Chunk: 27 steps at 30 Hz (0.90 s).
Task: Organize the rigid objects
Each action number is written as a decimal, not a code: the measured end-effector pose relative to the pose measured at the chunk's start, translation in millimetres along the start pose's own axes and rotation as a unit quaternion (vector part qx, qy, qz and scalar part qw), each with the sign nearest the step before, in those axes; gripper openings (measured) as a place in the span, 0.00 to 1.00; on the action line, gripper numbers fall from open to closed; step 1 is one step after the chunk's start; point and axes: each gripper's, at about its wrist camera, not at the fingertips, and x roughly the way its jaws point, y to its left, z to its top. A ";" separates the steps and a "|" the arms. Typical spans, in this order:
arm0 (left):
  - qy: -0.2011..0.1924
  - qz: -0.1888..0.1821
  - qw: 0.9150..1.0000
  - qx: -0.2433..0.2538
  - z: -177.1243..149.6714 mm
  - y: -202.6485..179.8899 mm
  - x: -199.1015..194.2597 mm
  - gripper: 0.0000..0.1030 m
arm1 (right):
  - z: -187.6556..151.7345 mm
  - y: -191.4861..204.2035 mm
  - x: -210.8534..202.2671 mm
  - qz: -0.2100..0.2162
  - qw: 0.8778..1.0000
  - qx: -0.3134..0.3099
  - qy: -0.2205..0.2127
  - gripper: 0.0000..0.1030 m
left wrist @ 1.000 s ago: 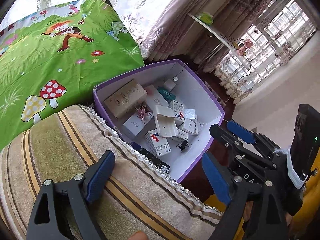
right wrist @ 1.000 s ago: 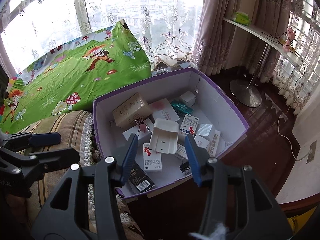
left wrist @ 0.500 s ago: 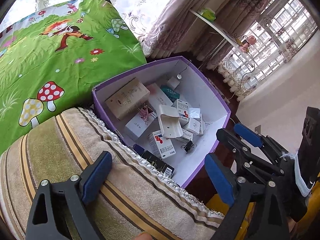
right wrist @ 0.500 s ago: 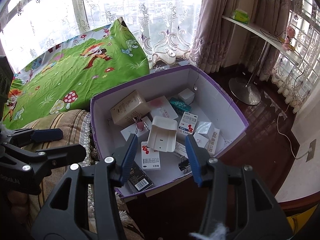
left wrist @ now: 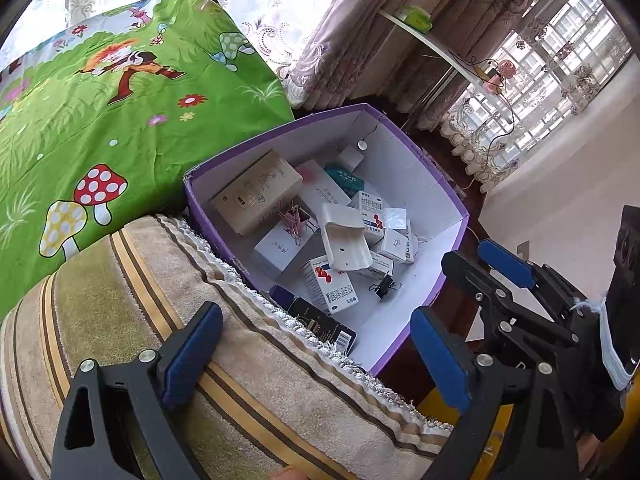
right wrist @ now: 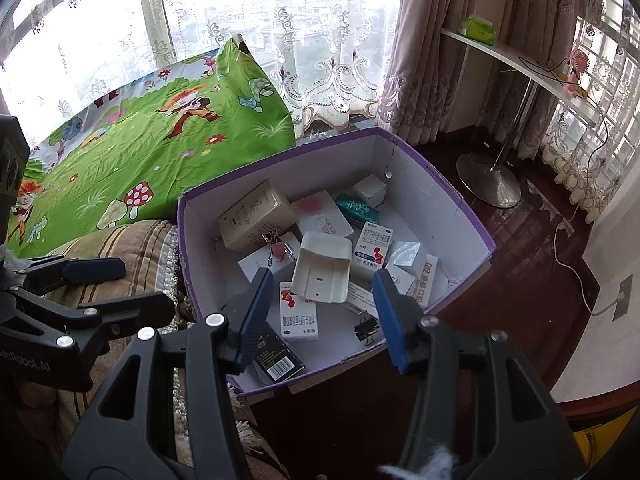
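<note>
**Both hand-held grippers empty above a box full of small things**

The purple-rimmed cardboard box (right wrist: 460, 220) holds the medicine cartons (right wrist: 298, 316), a tan carton (right wrist: 254, 216), a white plastic tray (right wrist: 322, 268) and binder clips (right wrist: 366, 330), all loosely heaped. That fits a finished gathering or a sorting yet to come; no step can be named. The right hand-held gripper (right wrist: 320, 312) hovers wide open and empty just above the tray. The left hand-held gripper (left wrist: 316, 344), equally open and empty, hangs over the striped cushion (left wrist: 120, 280) beside the box.
</note>
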 end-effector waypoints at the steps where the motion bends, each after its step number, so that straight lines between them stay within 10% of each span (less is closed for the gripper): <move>1: 0.000 -0.001 1.000 0.000 -0.1 0.1 0.1 0.94 | -0.3 -0.1 0.3 0.000 1.000 0.000 0.000 0.54; 27: -0.002 0.007 1.000 0.017 -1.2 -6.5 4.7 0.99 | -6.1 -1.6 3.4 0.000 1.000 0.009 0.006 0.56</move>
